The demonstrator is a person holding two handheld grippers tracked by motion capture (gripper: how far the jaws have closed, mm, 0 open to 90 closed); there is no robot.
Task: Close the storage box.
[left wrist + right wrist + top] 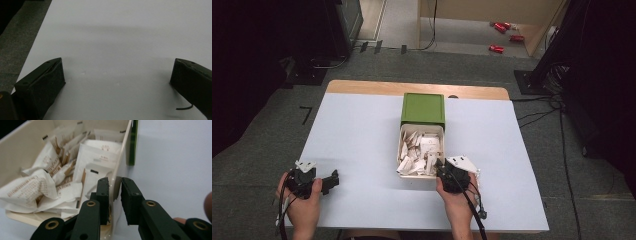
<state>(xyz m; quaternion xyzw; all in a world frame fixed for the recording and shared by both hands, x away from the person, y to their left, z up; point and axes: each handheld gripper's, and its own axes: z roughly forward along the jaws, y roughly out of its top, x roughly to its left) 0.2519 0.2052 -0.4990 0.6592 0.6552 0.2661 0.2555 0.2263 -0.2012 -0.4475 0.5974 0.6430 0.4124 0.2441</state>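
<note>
- My right gripper is clamped on the side wall of the cream drawer, near its front corner: one jaw inside among the sachets, the other outside against the wall. The drawer stands pulled out of the green box, toward me, in the middle of the bench.
- My left gripper is released, jaws wide apart with nothing between them, resting well to the left of the drawer on bare bench.
- The wall I hold looks thin. If I push or pull at an angle instead of straight along the drawer's run, I judge it could flex or slip from the pads.
- The inner jaw sits close against the paper sachets. It may have pinched one against the wall; I cannot tell. If so, moving the drawer could drag or tear that packet.
- The sachets are heaped loosely, some riding near the rim. A jerk could spill them over the drawer's edge onto the bench.
- Nothing steadies the green box. If the drawer binds, I judge the whole box could slide away from me or twist rather than the drawer moving in it, since my left gripper is too far from the drawer to brace it.
- Pushing off-centre from this one corner could skew the drawer so it jams in the box.
</note>
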